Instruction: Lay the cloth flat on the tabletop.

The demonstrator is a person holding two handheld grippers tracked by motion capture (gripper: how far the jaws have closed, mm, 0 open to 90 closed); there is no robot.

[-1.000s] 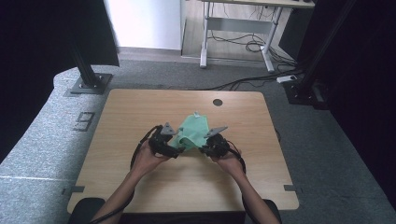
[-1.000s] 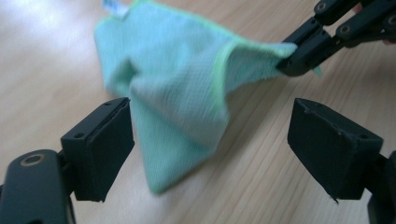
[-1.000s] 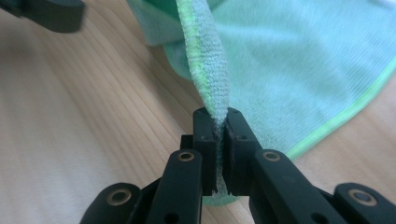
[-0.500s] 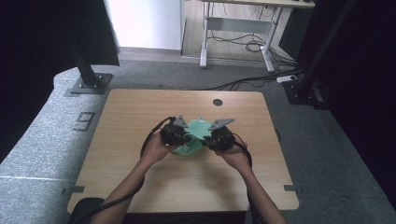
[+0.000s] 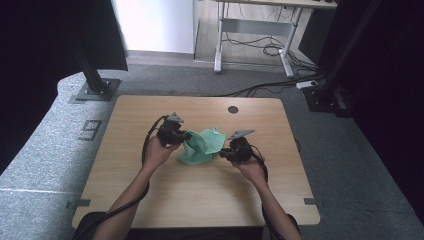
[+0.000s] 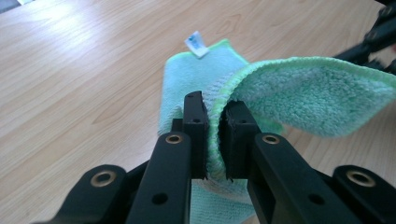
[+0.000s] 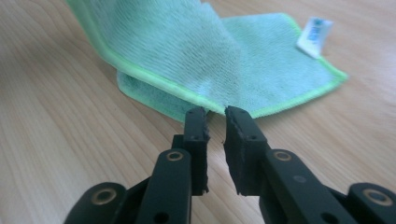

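Folding green cloth [image 5: 201, 146] on worktop [image 5: 150, 200]: left tool [image 6: 215, 112], jaws just closing, pinches cloth edge between pads. Right tool [image 7: 215, 116] nearly pressed together, tips at cloth corner, grip uncertain. Cloth between tools, partly lifted. Next, probably: carry edge over, lay flat.

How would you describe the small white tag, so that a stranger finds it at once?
Start at the wooden table and find the green cloth near its middle. The white tag with blue print sticks out from the cloth's bright green hem, the one white thing on it.
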